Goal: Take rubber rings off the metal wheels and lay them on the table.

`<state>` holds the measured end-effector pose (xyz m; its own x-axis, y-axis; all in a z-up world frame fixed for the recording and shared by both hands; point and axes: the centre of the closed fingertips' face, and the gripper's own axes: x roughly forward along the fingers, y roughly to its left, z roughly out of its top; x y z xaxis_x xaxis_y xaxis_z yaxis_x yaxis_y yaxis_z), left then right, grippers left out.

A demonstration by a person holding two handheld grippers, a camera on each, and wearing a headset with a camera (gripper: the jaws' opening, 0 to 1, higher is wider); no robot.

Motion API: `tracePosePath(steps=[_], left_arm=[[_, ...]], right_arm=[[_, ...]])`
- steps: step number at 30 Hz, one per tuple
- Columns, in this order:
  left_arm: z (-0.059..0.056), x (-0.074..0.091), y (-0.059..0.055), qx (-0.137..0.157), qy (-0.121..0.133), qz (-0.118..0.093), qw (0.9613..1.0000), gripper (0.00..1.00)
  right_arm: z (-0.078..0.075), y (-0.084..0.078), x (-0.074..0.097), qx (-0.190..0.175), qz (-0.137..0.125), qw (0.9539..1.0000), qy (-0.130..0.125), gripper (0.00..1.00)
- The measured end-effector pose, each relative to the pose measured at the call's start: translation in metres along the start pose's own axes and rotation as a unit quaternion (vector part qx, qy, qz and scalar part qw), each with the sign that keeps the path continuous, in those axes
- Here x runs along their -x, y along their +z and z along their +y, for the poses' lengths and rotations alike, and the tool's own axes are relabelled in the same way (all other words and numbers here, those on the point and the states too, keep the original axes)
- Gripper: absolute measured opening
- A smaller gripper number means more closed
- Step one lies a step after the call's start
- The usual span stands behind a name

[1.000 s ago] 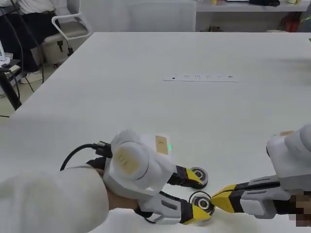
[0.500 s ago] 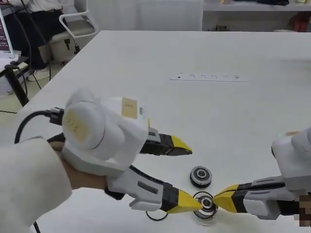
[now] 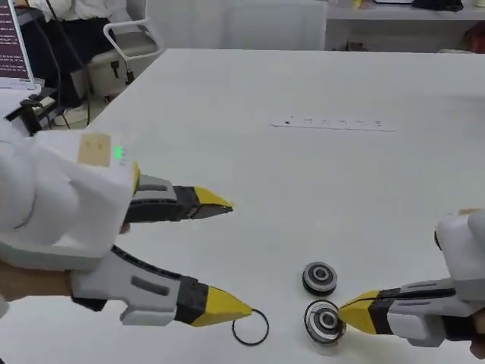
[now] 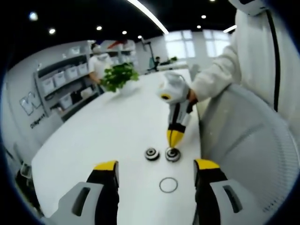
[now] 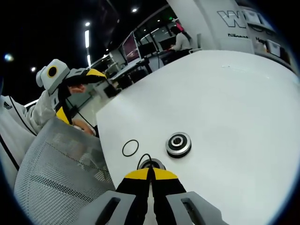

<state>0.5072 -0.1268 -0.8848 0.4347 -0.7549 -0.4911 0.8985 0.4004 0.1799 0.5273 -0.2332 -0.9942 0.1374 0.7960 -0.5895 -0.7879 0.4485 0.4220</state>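
Gaping wide, the left gripper (image 3: pixel 236 258) held nothing; a loose rubber ring (image 3: pixel 250 327) lay on the table (image 3: pixel 303 174) just ahead of its lower tip. The right gripper (image 3: pixel 345 312), jaws pressed together, touched the near wheel (image 3: pixel 324 320) (the far wheel (image 3: pixel 319 277) stood just beyond). The rings looked thin and stretchy, probably best nipped at the wheel's rim.

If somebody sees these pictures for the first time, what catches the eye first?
The left gripper, white with yellow-tipped jaws, hangs wide open over the white table at the left. Beside its lower jaw a thin black rubber ring lies flat and free. Right of it are two round metal wheels, and the right gripper has its shut tips at the nearer wheel.
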Motion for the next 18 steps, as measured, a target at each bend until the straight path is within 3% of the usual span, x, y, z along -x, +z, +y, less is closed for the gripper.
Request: tracePosePath(steps=[6,11,18], left_arm=[[-0.009,0.017,-0.008,0.021,0.017,-0.016,0.9995,0.73],[-0.012,0.024,-0.019,0.049,0.049,-0.022,0.9973,0.87],[-0.018,0.026,-0.033,0.092,0.068,-0.026,0.9931,0.9]], right_arm=[[0.001,0.002,0.001,-0.001,-0.005,1.0,0.002,0.0],[0.001,0.002,0.002,-0.007,-0.005,1.0,0.003,0.0],[0.002,0.003,0.002,-0.01,-0.007,0.9999,0.004,0.0]])
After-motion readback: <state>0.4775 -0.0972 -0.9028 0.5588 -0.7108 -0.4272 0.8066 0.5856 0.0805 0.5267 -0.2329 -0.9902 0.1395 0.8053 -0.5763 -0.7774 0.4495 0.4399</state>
